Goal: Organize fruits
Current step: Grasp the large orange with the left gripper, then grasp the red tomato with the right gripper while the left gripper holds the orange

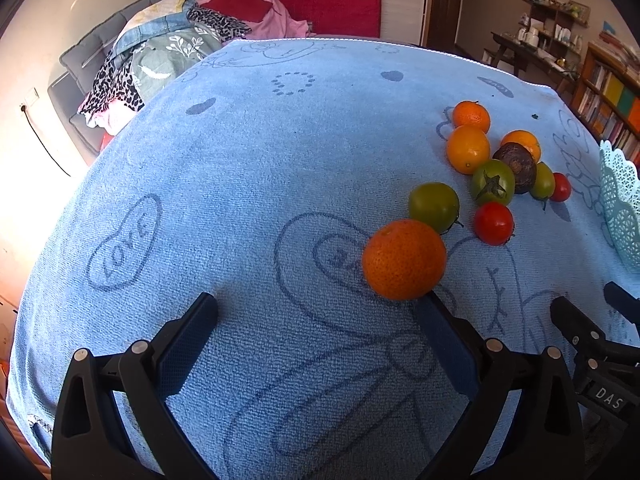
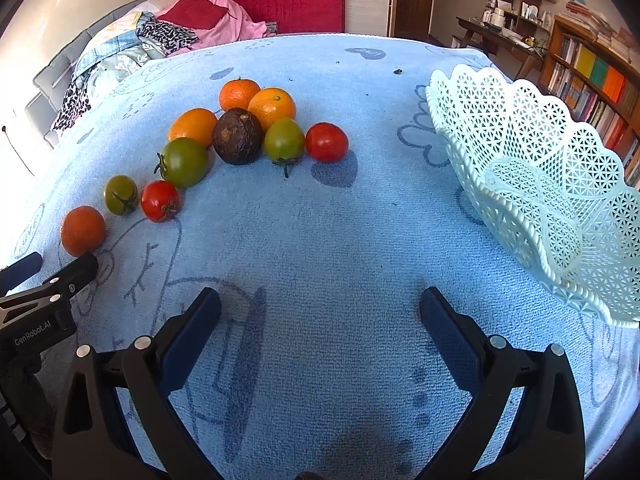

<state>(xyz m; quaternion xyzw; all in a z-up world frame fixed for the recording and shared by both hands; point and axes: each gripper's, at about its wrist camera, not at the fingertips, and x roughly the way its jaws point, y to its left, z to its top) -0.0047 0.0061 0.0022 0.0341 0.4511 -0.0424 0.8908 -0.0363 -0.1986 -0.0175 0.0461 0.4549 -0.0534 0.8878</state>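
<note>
A cluster of fruit lies on the blue towel (image 1: 240, 184). Nearest my left gripper (image 1: 316, 312) is a tangerine (image 1: 404, 259), just ahead of its right fingertip; the gripper is open and holds nothing. Behind the tangerine are a green tomato (image 1: 434, 206), a red tomato (image 1: 493, 223), several oranges (image 1: 468, 149) and a dark brown fruit (image 1: 516, 166). In the right wrist view my right gripper (image 2: 320, 308) is open over bare towel, with the pale lace basket (image 2: 540, 184) to its front right, tilted and holding nothing. The same tangerine (image 2: 83, 230) sits far left, by the left gripper (image 2: 56, 266).
The towel covers a table whose far edge (image 1: 360, 40) meets a sofa piled with clothes (image 1: 168, 40). Bookshelves (image 2: 592, 72) and a desk stand at the right. Open towel lies between the fruit and the basket (image 2: 384, 208). The right gripper (image 1: 590, 300) shows at the left wrist view's lower right.
</note>
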